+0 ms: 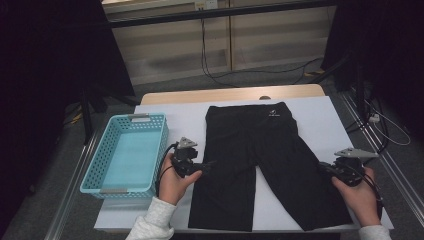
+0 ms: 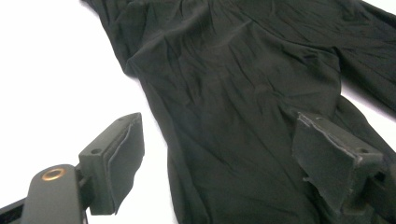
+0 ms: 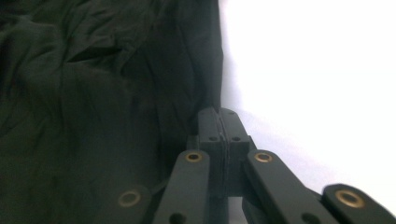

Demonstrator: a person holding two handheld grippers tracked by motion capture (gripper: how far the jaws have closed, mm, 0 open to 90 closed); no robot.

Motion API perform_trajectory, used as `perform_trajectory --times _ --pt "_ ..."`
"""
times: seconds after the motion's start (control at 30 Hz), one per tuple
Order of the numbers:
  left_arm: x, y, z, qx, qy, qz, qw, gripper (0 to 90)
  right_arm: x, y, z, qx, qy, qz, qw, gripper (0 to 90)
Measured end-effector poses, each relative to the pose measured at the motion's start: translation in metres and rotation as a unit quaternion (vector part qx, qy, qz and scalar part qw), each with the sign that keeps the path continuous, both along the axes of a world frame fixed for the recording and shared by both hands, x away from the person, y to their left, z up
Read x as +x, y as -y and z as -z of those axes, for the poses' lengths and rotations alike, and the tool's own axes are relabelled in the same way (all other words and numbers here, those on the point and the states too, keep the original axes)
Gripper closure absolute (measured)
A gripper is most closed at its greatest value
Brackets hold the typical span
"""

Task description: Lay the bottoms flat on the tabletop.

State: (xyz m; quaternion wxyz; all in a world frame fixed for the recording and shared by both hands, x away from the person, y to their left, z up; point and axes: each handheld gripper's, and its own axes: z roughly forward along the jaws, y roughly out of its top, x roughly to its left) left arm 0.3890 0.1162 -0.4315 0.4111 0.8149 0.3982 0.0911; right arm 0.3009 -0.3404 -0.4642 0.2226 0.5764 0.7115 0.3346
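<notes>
Black shorts (image 1: 260,150) lie flat on a white sheet, waistband at the far end and both legs toward me. My left gripper (image 1: 207,164) rests at the outer edge of the left leg. In the left gripper view its jaws (image 2: 219,126) stand open, one pad over the white sheet and the other over the shorts (image 2: 233,84), with nothing pinched. My right gripper (image 1: 326,167) sits at the outer edge of the right leg. In the right gripper view its jaws (image 3: 218,114) are pressed together just where the edge of the shorts (image 3: 93,93) meets them.
A light blue perforated basket (image 1: 95,165) stands empty at the left of the sheet. The white sheet (image 1: 320,120) covers a wooden table (image 1: 230,94). Cables run across the floor beyond the table and at the right.
</notes>
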Motion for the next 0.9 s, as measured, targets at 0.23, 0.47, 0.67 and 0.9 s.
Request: perform_trajectory --times 0.23,0.47,0.67,0.9 --pt "0.002 -0.003 0.004 0.01 -0.004 -0.003 0.9999 17.7 -0.011 0.009 0.001 0.015 0.003 0.004 0.9999 89.3" --pt "0.002 -0.004 0.005 0.009 -0.007 -0.005 0.9999 17.7 -0.015 0.006 -0.001 0.015 -0.009 -0.008 0.9998 85.2" --pt "0.002 -0.003 0.005 0.01 -0.008 -0.004 0.9999 17.7 -0.015 0.003 -0.002 0.003 -0.005 -0.019 0.9998 70.3" --pt "0.001 -0.005 0.002 0.003 -0.004 -0.005 1.0 17.6 -0.011 -0.007 -0.008 -0.025 0.025 -0.015 0.9993 53.4"
